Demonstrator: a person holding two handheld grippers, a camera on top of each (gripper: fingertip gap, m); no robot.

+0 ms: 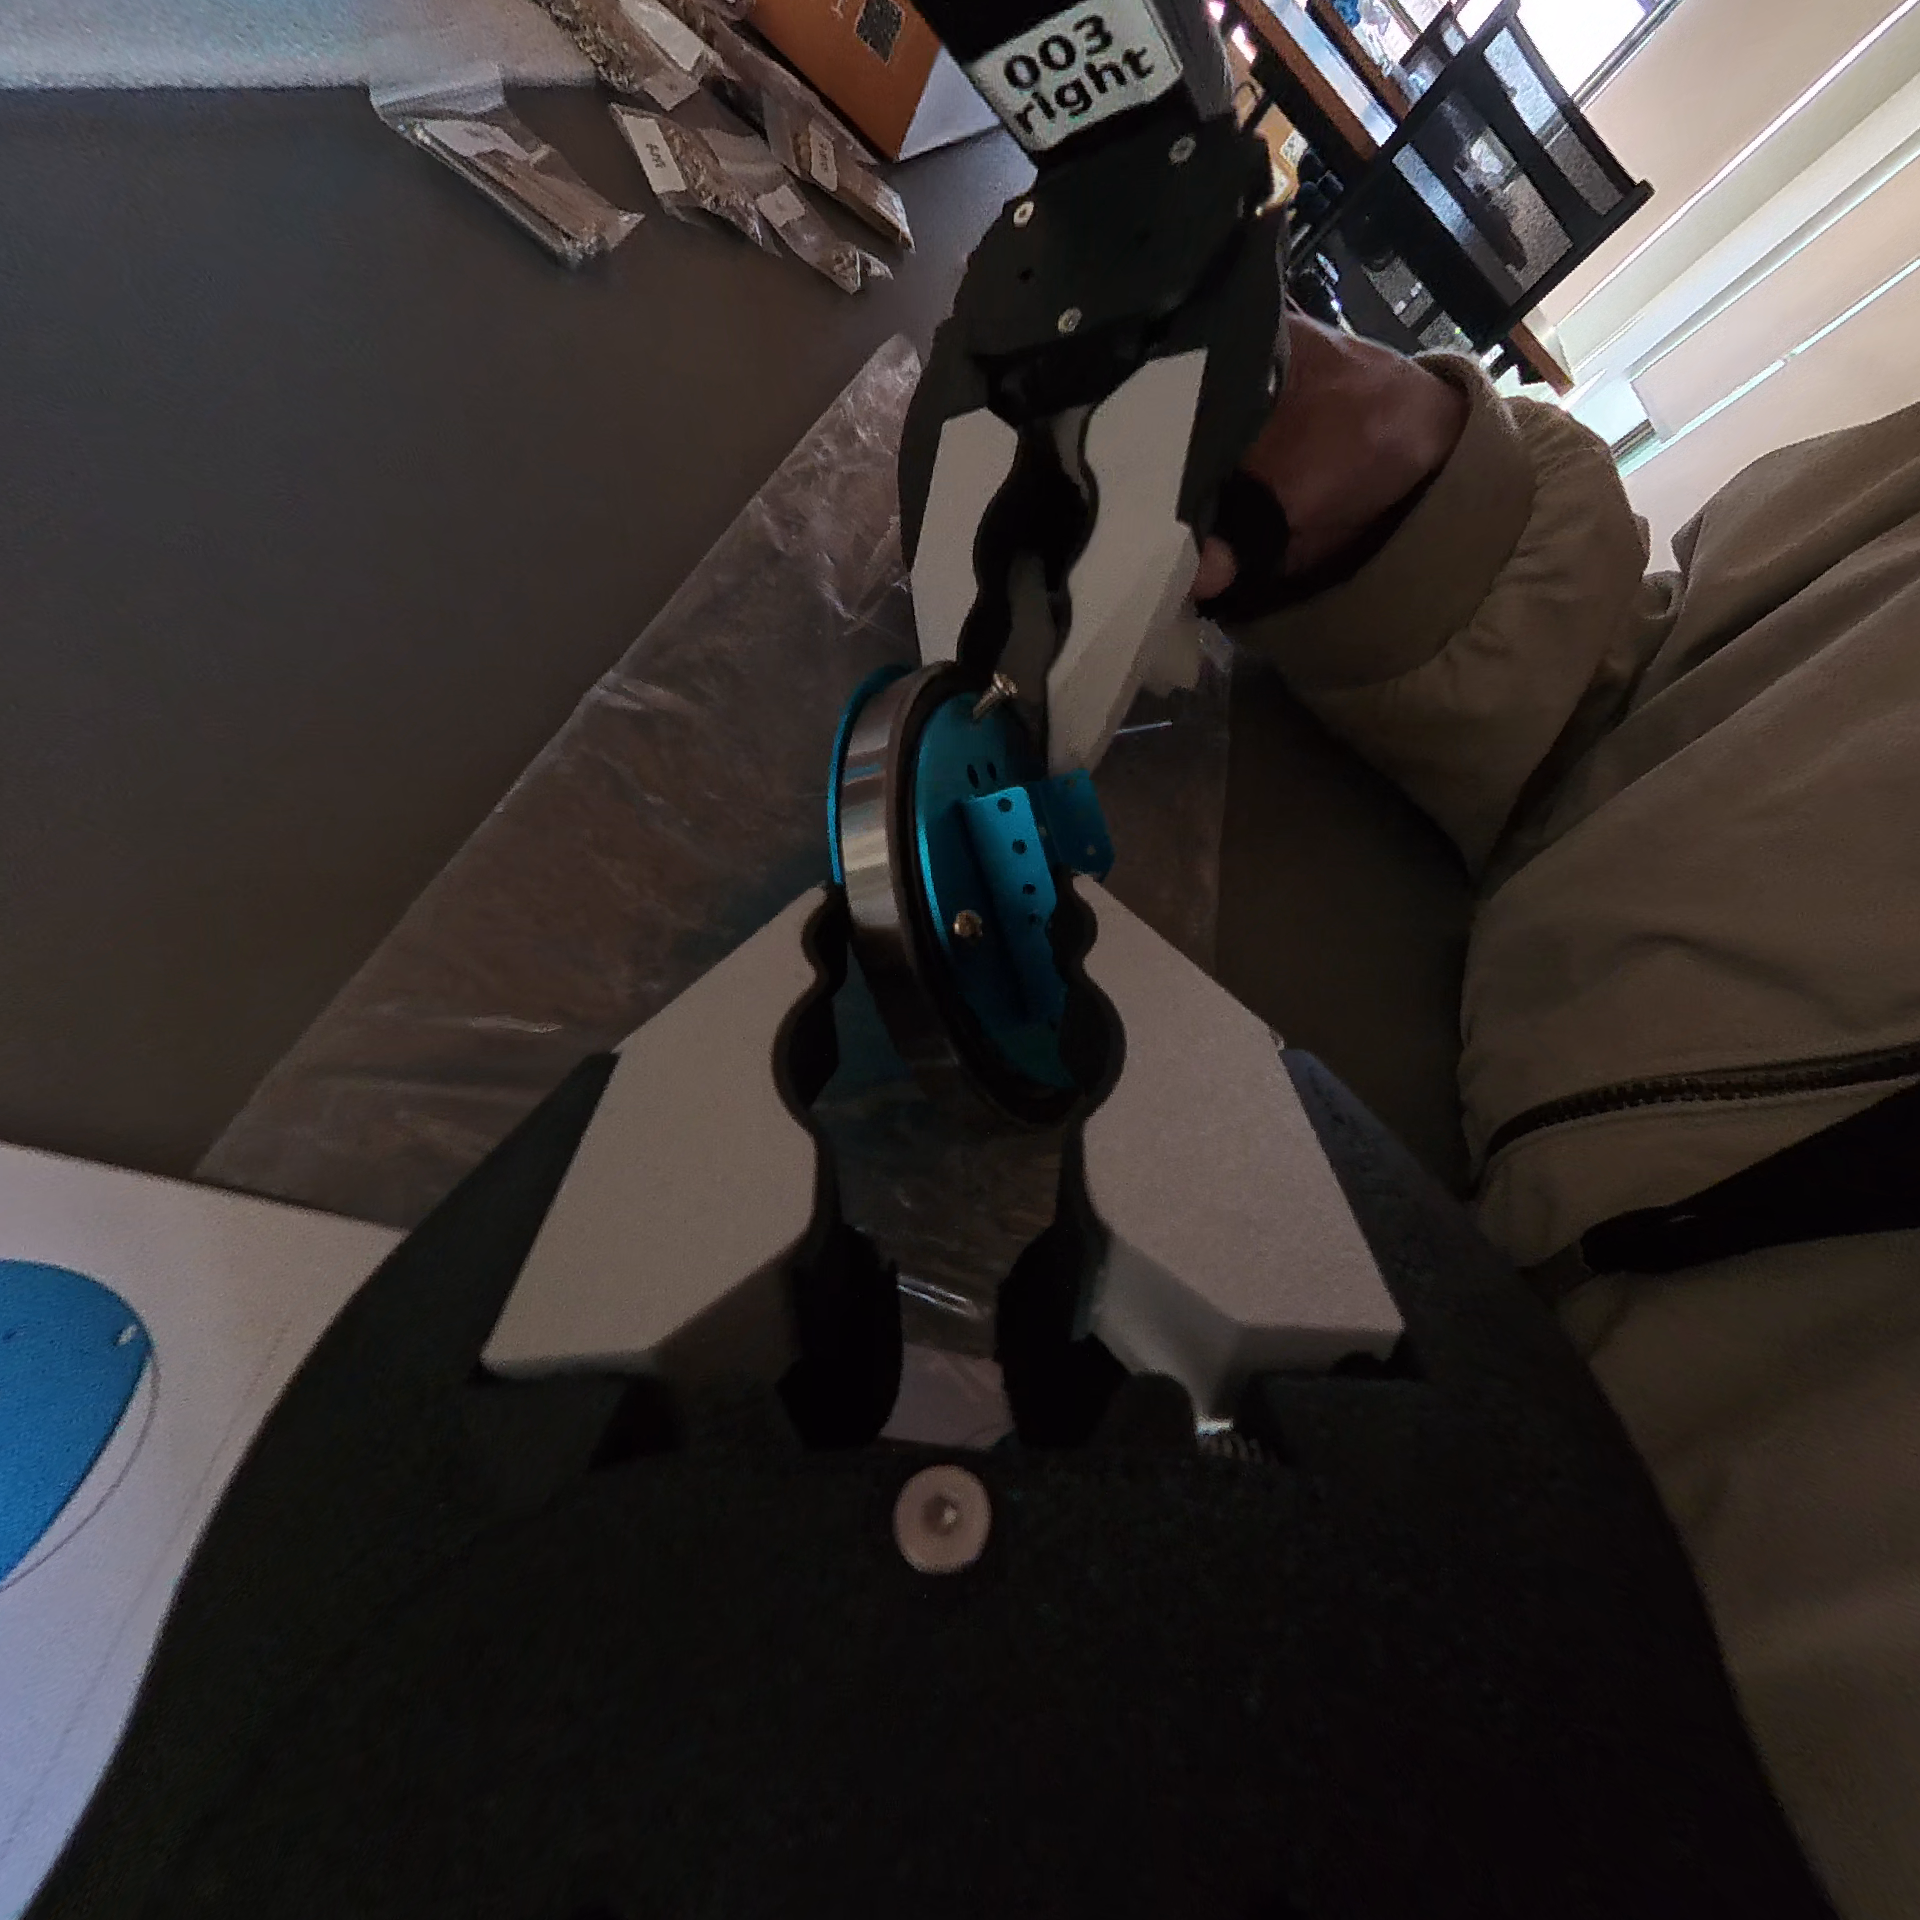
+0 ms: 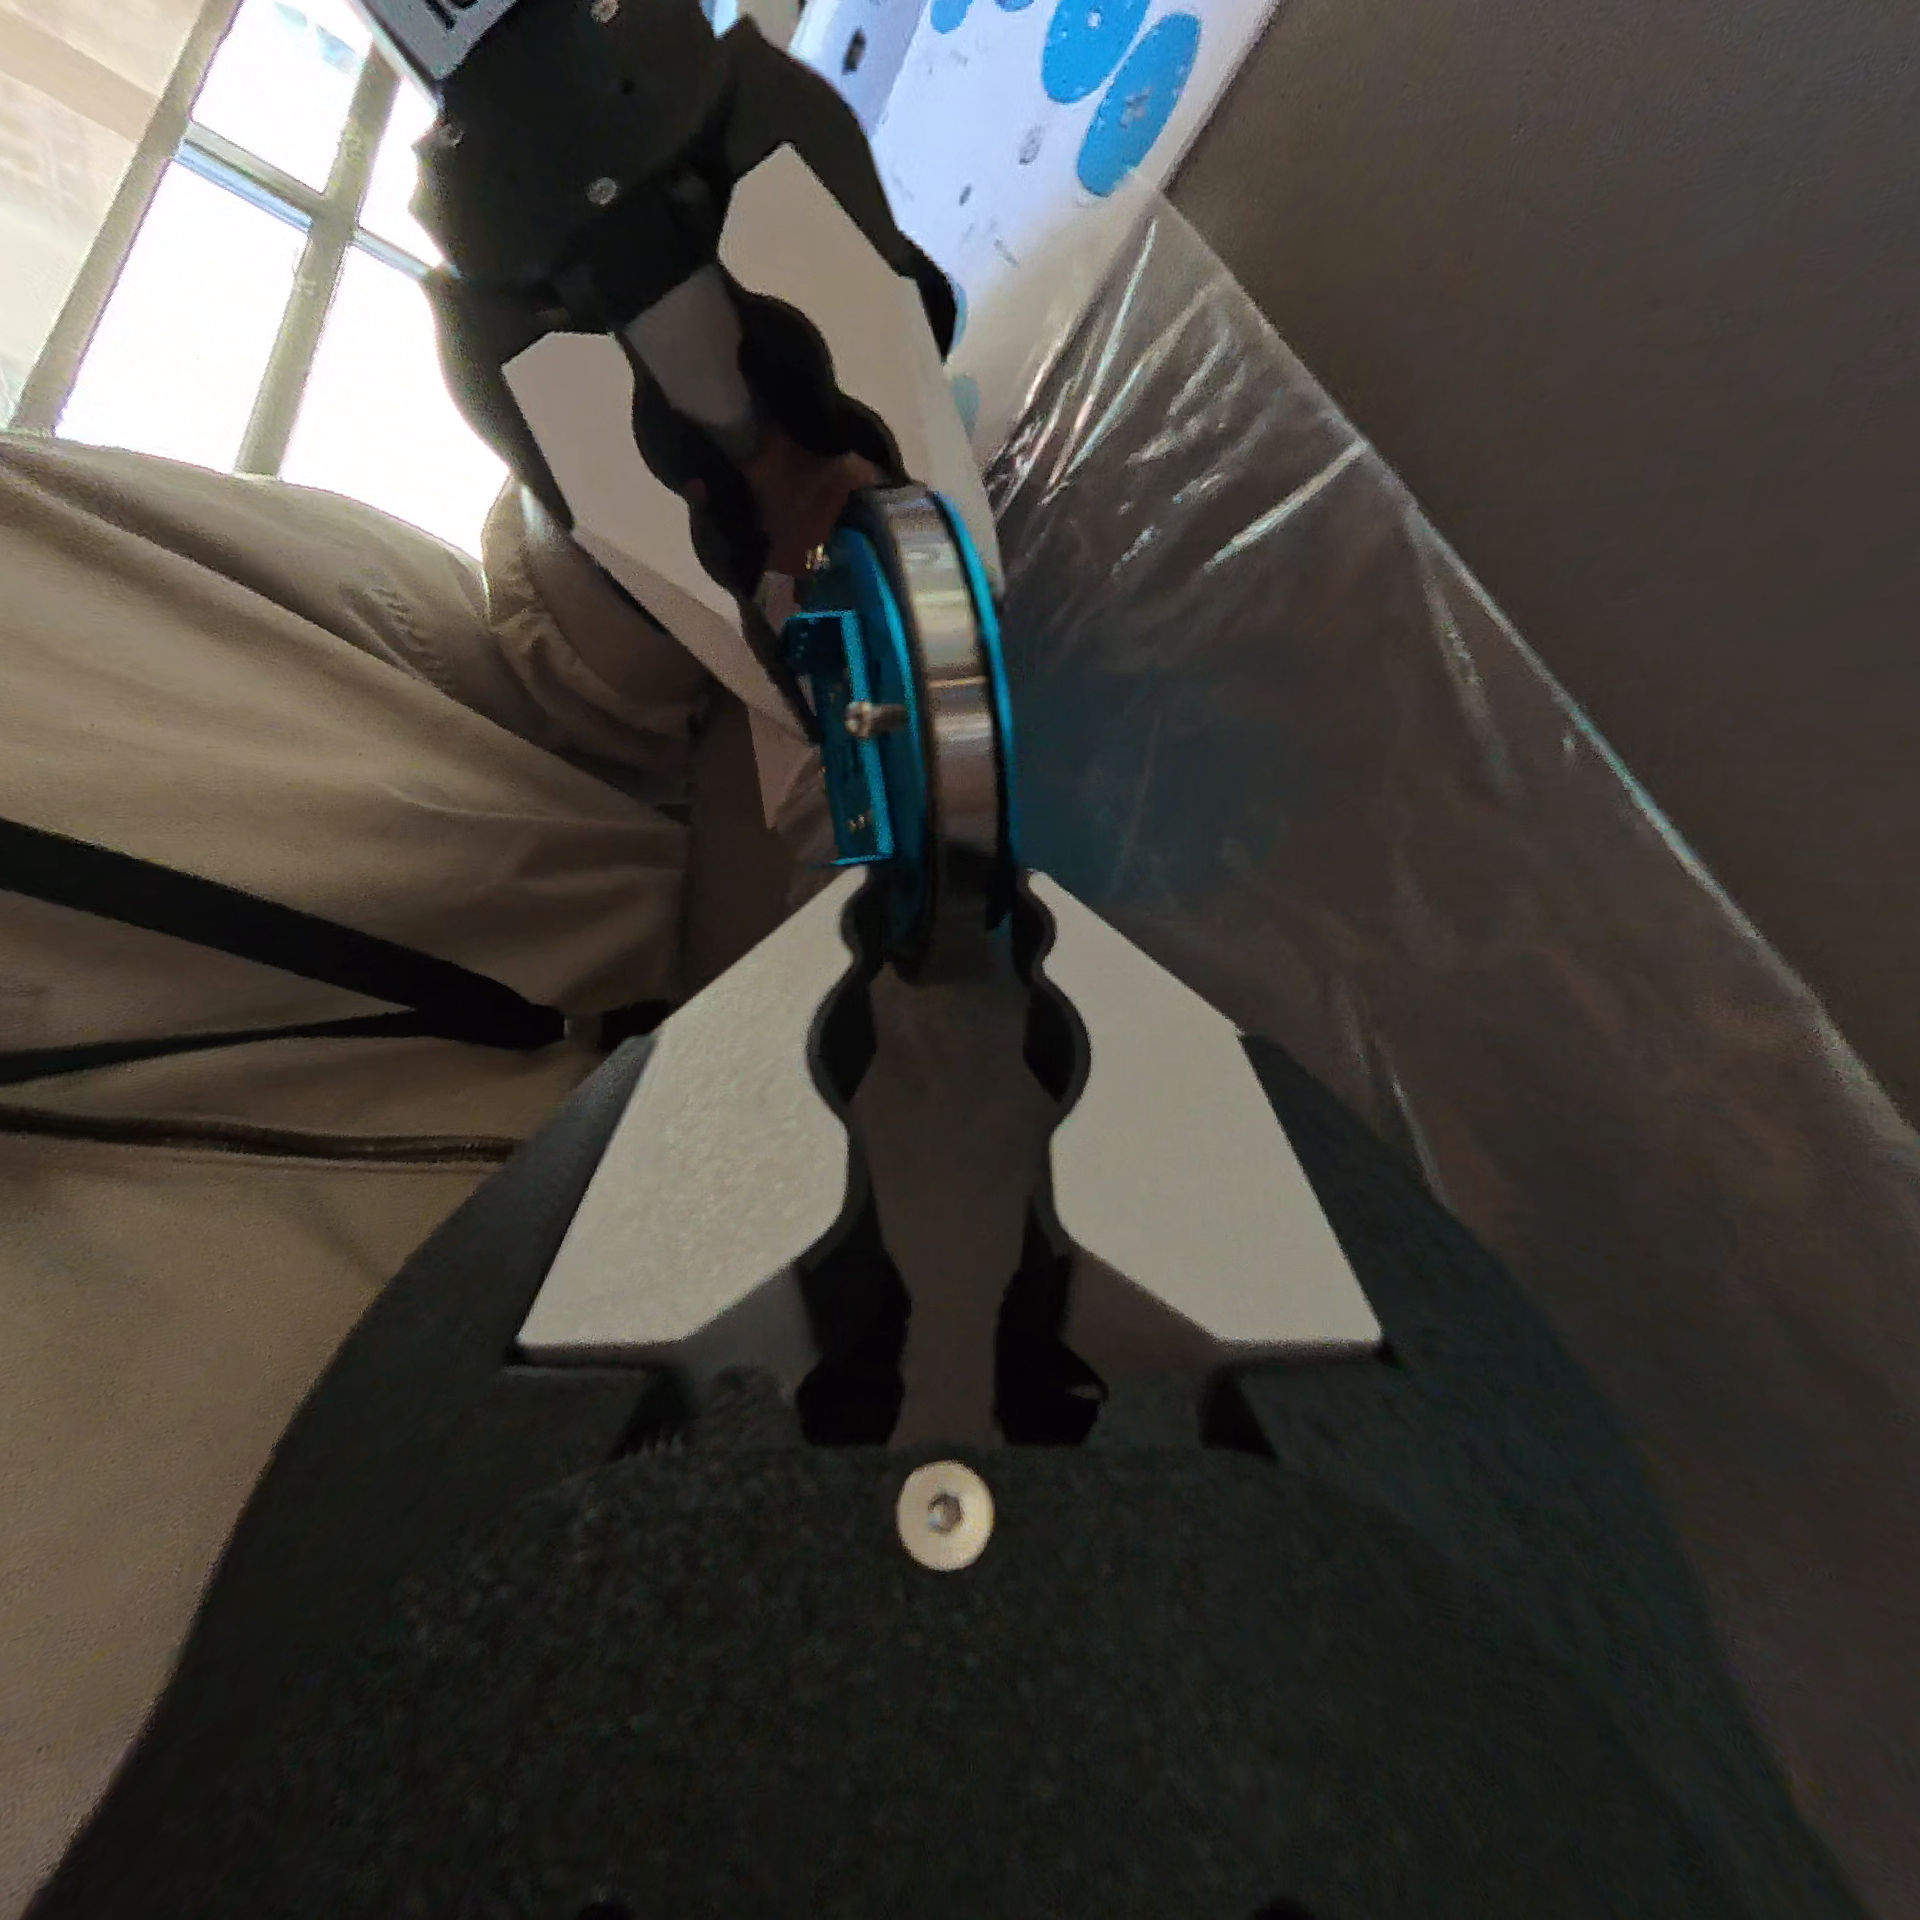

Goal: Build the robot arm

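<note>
A blue metal disc assembly with a steel bearing ring and a blue perforated bracket is held in the air between both grippers. My left gripper is shut across its lower part, one finger on each face. My right gripper comes in from above and pinches the upper rim beside a small screw. In the right wrist view, my right gripper is shut on the rim of the assembly, and the left gripper grips it from the far side.
A clear plastic sheet lies on the dark table. A white sheet with blue discs lies at the near left. Bags of small parts and a cardboard box lie at the back. A person's beige jacket fills the right. One gripper's finger ends stand about 4 cm off the other's.
</note>
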